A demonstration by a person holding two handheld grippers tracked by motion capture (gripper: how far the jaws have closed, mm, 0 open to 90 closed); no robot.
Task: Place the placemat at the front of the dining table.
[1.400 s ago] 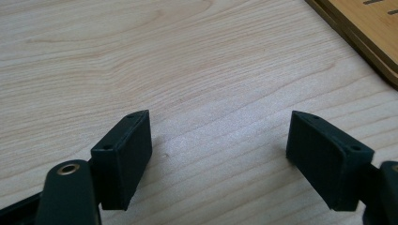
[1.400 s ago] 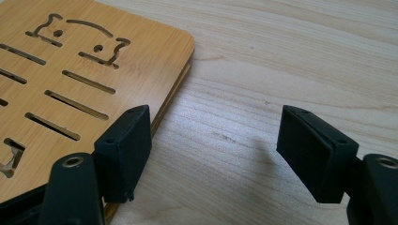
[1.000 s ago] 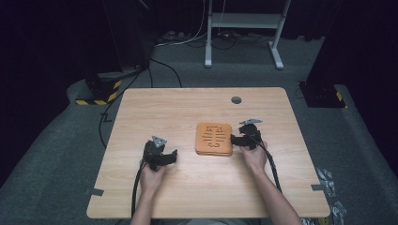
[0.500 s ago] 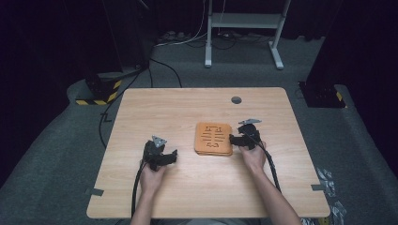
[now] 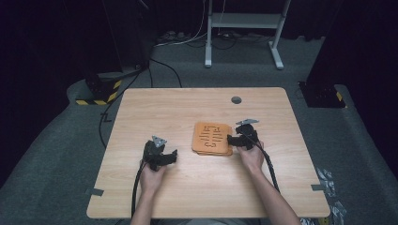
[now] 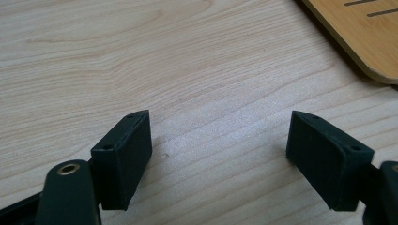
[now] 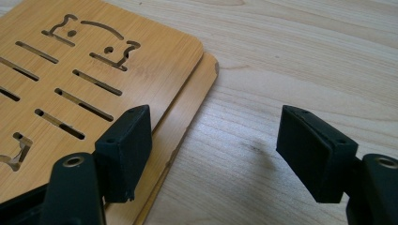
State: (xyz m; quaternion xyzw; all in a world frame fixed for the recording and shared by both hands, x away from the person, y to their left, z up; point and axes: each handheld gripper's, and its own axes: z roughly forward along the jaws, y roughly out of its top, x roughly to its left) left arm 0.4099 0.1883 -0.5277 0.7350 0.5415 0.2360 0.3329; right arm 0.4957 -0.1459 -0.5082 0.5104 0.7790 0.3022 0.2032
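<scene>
A: Entry, high view. Where did the two wooden boards (image 5: 213, 138) sit?

B: Stacked flat on the light wooden table (image 5: 197, 197), right of centre. The top board (image 7: 84, 70) had slots and small shapes cut through it; the lower board (image 7: 197, 89) stuck out past its edge on one side, as the right gripper view showed.

A: Right gripper (image 5: 233, 139)?

B: At the stack's right edge. Jaws stood wide apart with nothing clamped. In the right gripper view one jaw hung over the edge of the stack, the other over bare table well to the side. Could not tell whether the first jaw touched the wood.

A: Left gripper (image 5: 170, 156)?

B: Left of the stack, apart from it, over bare table. Jaws also wide, nothing between them but tabletop. The left gripper view caught a rounded corner of the stack (image 6: 371, 37) at its upper right, well clear of both jaws.

A: Anything else on the table?

B: A small dark round disc (image 5: 236, 100) near the far edge. Cables trailed from both grippers back towards the person's forearms.
</scene>
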